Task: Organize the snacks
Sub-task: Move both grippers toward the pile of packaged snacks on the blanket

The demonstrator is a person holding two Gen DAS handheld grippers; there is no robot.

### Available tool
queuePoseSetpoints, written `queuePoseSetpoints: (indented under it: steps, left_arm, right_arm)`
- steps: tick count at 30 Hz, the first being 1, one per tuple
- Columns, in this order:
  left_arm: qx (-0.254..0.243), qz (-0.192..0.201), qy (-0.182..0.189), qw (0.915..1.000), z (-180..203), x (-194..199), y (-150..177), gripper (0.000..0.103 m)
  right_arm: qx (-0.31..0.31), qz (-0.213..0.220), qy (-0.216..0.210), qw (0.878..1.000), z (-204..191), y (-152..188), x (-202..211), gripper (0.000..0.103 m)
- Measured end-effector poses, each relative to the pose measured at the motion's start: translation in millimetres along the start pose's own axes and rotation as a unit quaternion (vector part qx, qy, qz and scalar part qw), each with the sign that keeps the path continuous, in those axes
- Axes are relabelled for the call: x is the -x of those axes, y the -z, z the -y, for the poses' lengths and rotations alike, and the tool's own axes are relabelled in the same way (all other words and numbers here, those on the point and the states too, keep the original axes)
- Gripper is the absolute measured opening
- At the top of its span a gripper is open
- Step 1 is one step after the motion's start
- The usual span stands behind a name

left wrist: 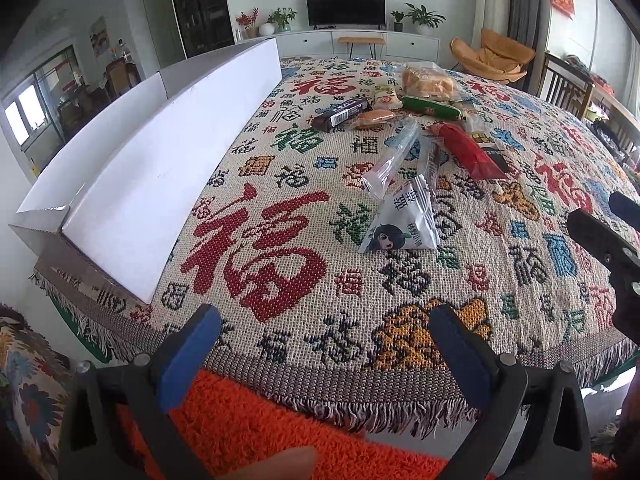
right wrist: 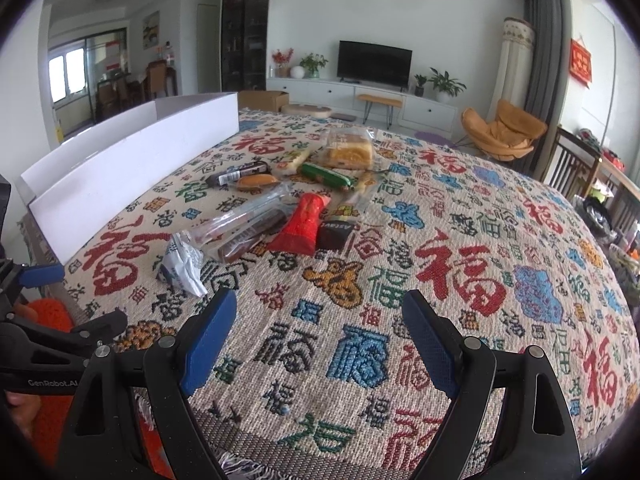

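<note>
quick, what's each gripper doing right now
Left gripper: open, holding nothing.
Right gripper: open, holding nothing.

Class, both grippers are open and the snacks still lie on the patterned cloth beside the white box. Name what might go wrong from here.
1. The snacks overlap: the clear packet leans across the red packet, so one grab may drag a neighbour.
2. The white triangular packet is crinkly and puffed; it may slip from the left gripper.
3. The white box has tall walls; a low carry may knock it.
</note>
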State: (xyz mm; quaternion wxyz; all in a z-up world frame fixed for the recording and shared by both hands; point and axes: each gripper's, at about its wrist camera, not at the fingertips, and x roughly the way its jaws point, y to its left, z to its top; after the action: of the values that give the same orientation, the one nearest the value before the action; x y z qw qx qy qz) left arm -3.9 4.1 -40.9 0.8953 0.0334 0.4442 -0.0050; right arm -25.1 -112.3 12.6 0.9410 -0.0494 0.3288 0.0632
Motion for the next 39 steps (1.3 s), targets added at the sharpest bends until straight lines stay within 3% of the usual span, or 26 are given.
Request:
queuePoseSetpoints:
  steps: [39]
  left_arm:
    - [0.000,-0.005,0.013,0.9999,-2.0,-0.6,1.4,0.103]
  right_arm:
    - [0.020,-0.008,0.003,1.000,-11.4,1.0,-4.4,0.087]
